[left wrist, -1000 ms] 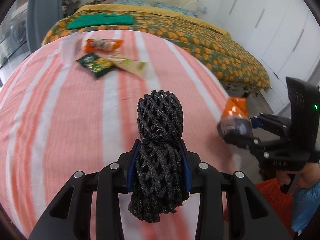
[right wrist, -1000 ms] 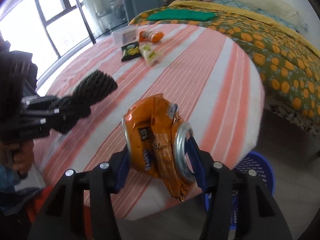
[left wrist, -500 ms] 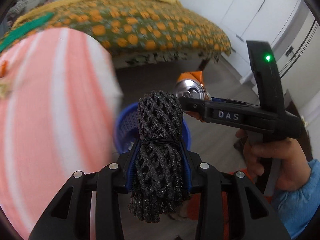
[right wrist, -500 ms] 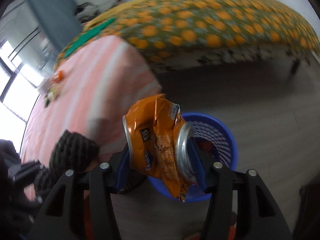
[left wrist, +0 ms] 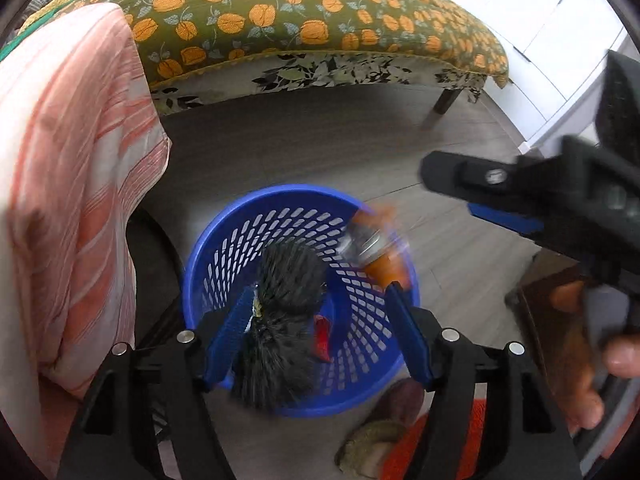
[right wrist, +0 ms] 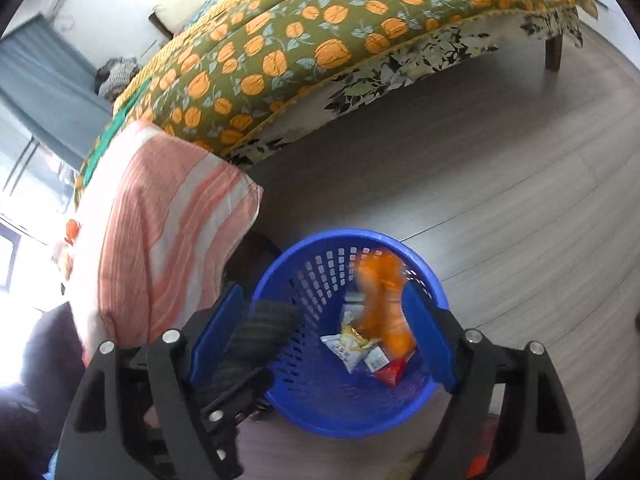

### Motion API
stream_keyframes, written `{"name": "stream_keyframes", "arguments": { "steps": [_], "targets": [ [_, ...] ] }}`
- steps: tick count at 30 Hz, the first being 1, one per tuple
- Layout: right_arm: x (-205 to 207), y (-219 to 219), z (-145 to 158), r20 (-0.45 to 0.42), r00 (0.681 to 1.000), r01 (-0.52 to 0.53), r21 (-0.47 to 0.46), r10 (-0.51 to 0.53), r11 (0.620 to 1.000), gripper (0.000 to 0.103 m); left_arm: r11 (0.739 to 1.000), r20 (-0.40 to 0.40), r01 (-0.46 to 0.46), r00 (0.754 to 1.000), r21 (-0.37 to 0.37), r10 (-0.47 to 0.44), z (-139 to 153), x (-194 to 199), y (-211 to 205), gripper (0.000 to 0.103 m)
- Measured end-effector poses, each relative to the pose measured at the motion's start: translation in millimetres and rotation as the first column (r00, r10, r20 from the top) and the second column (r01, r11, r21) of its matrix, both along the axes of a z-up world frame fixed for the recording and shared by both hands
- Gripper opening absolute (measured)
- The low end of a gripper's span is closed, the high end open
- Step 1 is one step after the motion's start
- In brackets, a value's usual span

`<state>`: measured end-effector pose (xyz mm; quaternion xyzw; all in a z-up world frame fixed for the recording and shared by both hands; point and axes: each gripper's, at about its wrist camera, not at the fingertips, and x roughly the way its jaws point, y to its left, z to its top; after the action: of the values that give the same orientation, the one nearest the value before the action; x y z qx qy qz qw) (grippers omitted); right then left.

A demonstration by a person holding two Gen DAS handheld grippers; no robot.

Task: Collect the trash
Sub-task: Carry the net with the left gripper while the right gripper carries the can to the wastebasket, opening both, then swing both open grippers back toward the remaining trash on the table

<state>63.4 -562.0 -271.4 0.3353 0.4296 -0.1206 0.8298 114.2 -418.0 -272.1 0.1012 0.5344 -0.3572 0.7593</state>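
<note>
A blue perforated trash basket stands on the floor below both grippers and also shows in the right wrist view. My left gripper is open; the black mesh bundle is blurred, loose between its jaws over the basket. My right gripper is open; the crushed orange can is blurred, dropping into the basket. In the left wrist view the can hangs at the basket rim under the right gripper. Wrappers lie in the basket bottom.
The table with the pink striped cloth stands left of the basket, with trash at its far end. A bed with an orange-patterned cover lies behind. An orange mat and a foot lie near the basket.
Both grippers swung from the table to above the basket and opened. The mesh bundle and the orange can have left the jaws and are falling into the basket.
</note>
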Motion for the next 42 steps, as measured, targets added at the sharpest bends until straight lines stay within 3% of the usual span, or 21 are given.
{"name": "stream_keyframes", "arguments": {
  "steps": [5,12,14,18,24,32,36,42],
  "targets": [
    [-6.2,-1.9,18.2,0.026,0.999,0.024,-0.072,-0.023,0.997,0.086,0.999,0.011,0.022,1.0,-0.043,-0.021,18.1,-15.3,13.9,0.076],
    [-12.7,22.7,42.6,0.059,0.998,0.052,-0.256,-0.038,0.965,0.087,0.983,0.085,0.103,0.992,-0.154,-0.091,84.8,-58.3,79.8,0.084],
    [-10.9,42.7,50.6,0.078,0.997,0.015,-0.321,0.011,0.947,0.087,0.983,0.124,0.09,0.99,-0.163,-0.071,100.5,-59.5,109.4,0.087],
    [-4.6,94.6,64.0,0.094,0.985,-0.087,-0.448,0.144,0.89,0.087,0.989,0.183,-0.027,0.982,-0.143,0.054,116.2,-40.5,187.0,0.09],
    [6.2,189.6,80.5,0.135,0.932,-0.233,-0.485,0.336,0.843,0.087,0.966,0.219,-0.251,0.94,-0.065,0.26,113.1,6.1,291.2,0.09],
    [43.1,306.9,87.1,0.039,0.808,-0.485,-0.522,0.587,0.702,0.087,0.887,0.279,-0.46,0.857,0.036,0.433,111.9,62.2,384.7,0.09],
    [66.5,331.5,82.0,-0.007,0.77,-0.549,-0.515,0.637,0.658,0.087,0.862,0.281,-0.501,0.84,0.073,0.464,103.2,74.0,418.5,0.09],
    [106.0,337.2,81.0,-0.021,0.753,-0.582,-0.489,0.658,0.65,0.087,0.867,0.293,-0.495,0.839,0.059,0.459,97.9,75.3,422.2,0.095]
  ]
}}
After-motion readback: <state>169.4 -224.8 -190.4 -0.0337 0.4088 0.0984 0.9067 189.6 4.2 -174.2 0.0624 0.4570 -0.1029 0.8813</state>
